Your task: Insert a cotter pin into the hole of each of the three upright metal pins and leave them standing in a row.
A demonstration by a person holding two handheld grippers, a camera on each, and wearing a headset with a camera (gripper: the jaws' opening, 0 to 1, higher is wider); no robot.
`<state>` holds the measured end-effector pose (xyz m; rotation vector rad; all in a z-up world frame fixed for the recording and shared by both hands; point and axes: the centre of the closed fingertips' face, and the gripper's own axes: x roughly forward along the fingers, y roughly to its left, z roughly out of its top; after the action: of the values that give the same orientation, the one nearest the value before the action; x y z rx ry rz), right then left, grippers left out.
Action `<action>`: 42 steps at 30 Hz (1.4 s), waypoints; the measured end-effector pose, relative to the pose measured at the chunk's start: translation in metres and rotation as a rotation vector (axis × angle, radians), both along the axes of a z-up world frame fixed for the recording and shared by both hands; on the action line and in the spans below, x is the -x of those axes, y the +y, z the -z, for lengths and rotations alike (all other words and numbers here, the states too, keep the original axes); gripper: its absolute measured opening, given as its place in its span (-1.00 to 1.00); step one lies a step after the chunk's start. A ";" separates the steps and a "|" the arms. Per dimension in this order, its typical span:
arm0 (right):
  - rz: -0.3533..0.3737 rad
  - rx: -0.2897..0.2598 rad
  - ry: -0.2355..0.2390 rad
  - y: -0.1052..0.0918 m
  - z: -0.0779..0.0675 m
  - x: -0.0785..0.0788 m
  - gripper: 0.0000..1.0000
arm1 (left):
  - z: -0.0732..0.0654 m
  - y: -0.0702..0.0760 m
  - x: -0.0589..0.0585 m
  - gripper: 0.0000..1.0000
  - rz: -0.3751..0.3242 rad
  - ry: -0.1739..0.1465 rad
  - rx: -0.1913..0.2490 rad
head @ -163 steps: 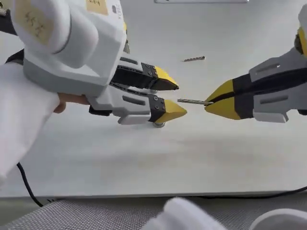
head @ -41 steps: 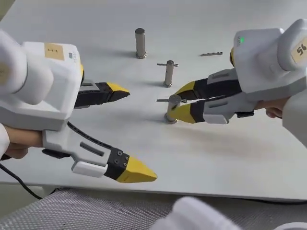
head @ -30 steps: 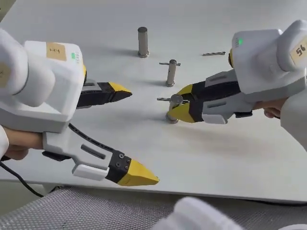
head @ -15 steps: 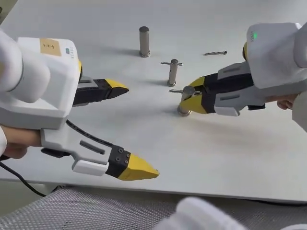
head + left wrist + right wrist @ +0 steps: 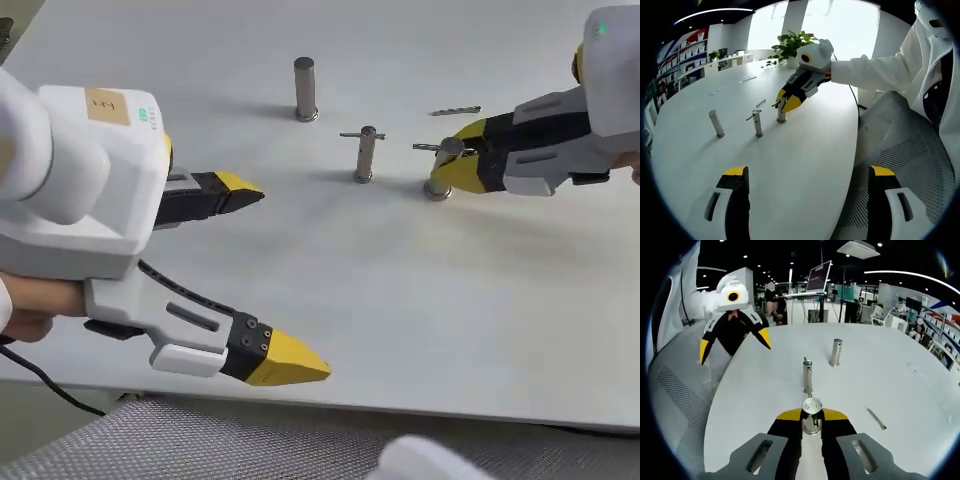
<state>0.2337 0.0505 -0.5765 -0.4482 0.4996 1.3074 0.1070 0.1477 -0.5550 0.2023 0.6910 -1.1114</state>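
Three upright metal pins stand on the white table [image 5: 330, 270]. The far one [image 5: 305, 88] is bare. The middle one [image 5: 366, 155] has a cotter pin through its top. My right gripper [image 5: 449, 170] is shut on the third pin [image 5: 437, 188], which also carries a cotter pin [image 5: 426, 148]; its base sits at the table to the right of the middle pin. In the right gripper view the held pin [image 5: 811, 406] sits between the yellow tips. My left gripper [image 5: 280, 277] hovers open and holding nothing at the near left, apart from the pins.
A loose cotter pin [image 5: 455, 111] lies on the table beyond the right gripper, also seen as a loose cotter pin [image 5: 875, 418] to the right of the jaws. A grey mesh chair [image 5: 200, 445] sits under the table's near edge. A person's white sleeve [image 5: 875, 70] reaches in.
The right gripper has carried its pin to the right and farther back, from in front of the middle pin to beside it. The left gripper has stayed open and about in place.
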 end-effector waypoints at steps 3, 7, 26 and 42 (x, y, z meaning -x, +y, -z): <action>0.001 -0.011 0.001 -0.001 0.000 -0.002 -0.85 | -0.003 -0.002 -0.004 0.98 -0.020 -0.010 0.018; 0.001 -0.015 -0.007 -0.001 -0.001 -0.007 -0.84 | -0.005 -0.003 -0.006 0.98 -0.029 -0.006 0.028; 0.086 -0.077 0.001 -0.005 -0.009 -0.015 -0.39 | -0.026 -0.017 -0.013 0.95 -0.046 -0.003 0.117; 0.247 -0.108 0.124 -0.050 -0.037 0.053 0.73 | -0.033 -0.015 -0.025 0.95 -0.161 -0.022 0.185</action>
<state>0.1803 0.0007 -0.5391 -0.2085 0.5659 1.1208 0.1316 0.1329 -0.5220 0.0003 0.5704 -1.0101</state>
